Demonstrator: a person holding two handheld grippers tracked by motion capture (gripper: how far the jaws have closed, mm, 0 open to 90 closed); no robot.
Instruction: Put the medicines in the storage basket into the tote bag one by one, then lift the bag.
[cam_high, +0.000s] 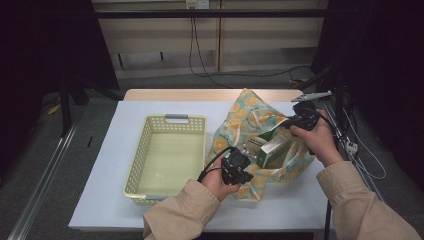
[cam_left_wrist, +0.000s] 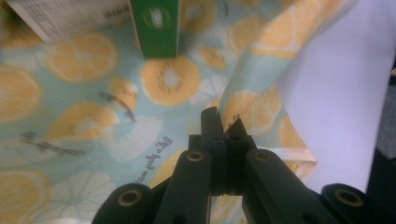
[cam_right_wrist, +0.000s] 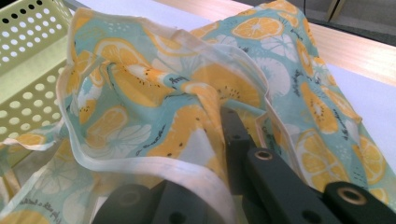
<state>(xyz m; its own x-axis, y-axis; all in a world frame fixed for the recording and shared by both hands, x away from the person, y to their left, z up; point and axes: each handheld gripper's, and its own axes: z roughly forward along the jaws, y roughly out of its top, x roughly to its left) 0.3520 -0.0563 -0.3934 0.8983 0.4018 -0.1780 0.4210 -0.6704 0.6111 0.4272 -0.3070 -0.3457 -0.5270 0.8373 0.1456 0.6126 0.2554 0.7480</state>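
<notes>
White tabletop (cam_high: 105, 200) is shared by a yellow basket (cam_high: 145, 145) at the left and a fruit-print bag (cam_high: 250, 112) just beside it, with a green box (cam_high: 270, 147) seen in the bag's mouth. Bag cloth is pinched by the left gripper (cam_left_wrist: 223, 122) at the near edge. The rim is clamped by the right gripper (cam_high: 295, 120) at the far side, its jaws partly draped by cloth.

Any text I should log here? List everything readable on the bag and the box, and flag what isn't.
Teal fruit-print fabric bag: cursive line starting "let's play", rest unreadable.
Green-and-white cardboard box: white logo on the green side, blurred.
Box's white panel: fine print and barcode, too small and blurred.
Pale yellow plastic basket: no text.
</notes>
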